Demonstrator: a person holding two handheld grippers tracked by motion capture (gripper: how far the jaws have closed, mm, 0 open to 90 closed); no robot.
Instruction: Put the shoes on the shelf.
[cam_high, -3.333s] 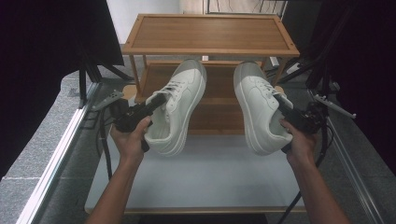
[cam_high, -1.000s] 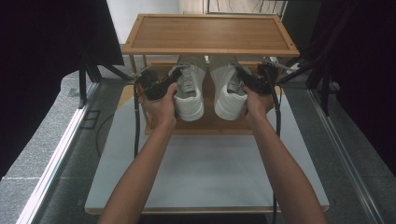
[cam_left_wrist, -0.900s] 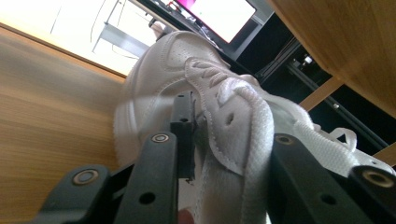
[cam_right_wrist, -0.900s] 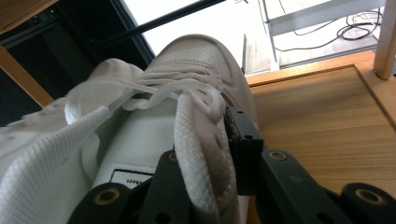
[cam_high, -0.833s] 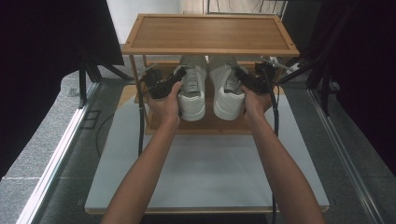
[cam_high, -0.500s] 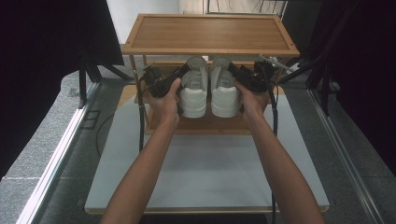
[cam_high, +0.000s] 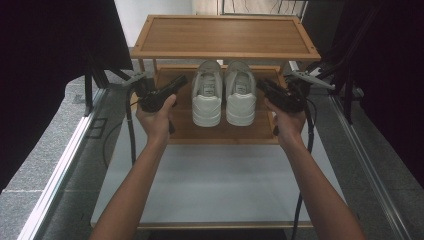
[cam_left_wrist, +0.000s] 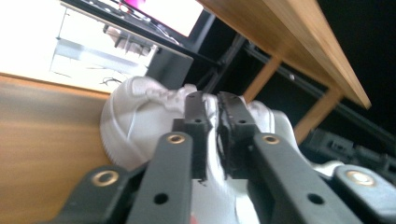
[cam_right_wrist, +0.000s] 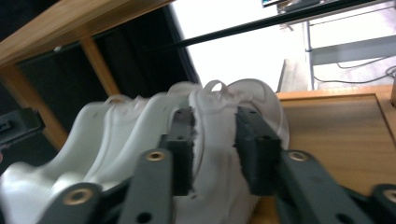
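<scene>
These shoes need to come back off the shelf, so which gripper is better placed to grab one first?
Right, probably. The right gripper has its jaws open, and the collar of the right shoe seems to sit between them. The jaws of the left gripper are almost closed.

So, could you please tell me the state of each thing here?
Left shoe: upright on the lower shelf.
Right shoe: upright, close beside it.
Left tongs: nearly shut, off the shoe.
Right tongs: astride the right shoe's edge; grip unclear.
</scene>
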